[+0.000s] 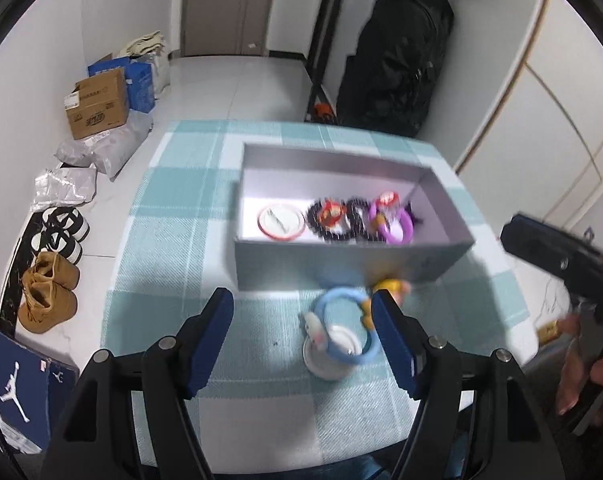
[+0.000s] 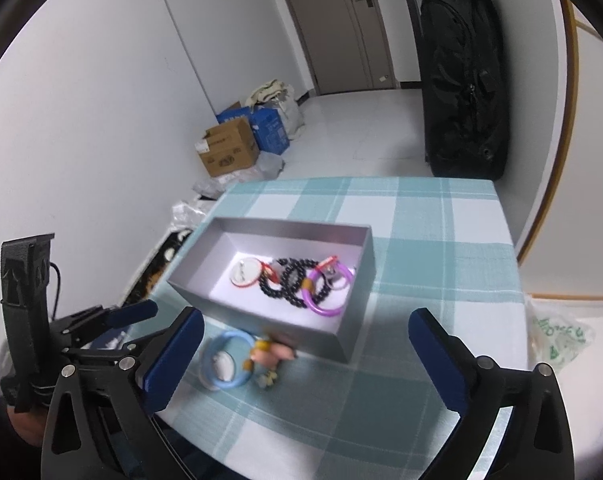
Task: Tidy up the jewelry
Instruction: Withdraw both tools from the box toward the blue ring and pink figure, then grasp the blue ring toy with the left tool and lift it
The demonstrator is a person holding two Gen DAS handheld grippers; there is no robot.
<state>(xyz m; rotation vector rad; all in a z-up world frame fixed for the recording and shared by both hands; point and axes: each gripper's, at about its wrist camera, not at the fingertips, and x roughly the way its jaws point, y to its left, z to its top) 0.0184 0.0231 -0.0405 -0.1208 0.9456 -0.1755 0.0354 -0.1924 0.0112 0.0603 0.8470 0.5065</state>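
A grey open box stands on the checked tablecloth. Inside lie a red-rimmed round badge, black bead bracelets and a purple bangle. In front of the box lie a light blue bangle over a white round badge, and a small orange and pink charm. My left gripper is open above the blue bangle. My right gripper is open and empty, right of these pieces.
The table ends at its left and near edges. On the floor to the left are shoes, plastic bags, cardboard boxes. A black bag stands behind the table. A plastic bag lies at the right.
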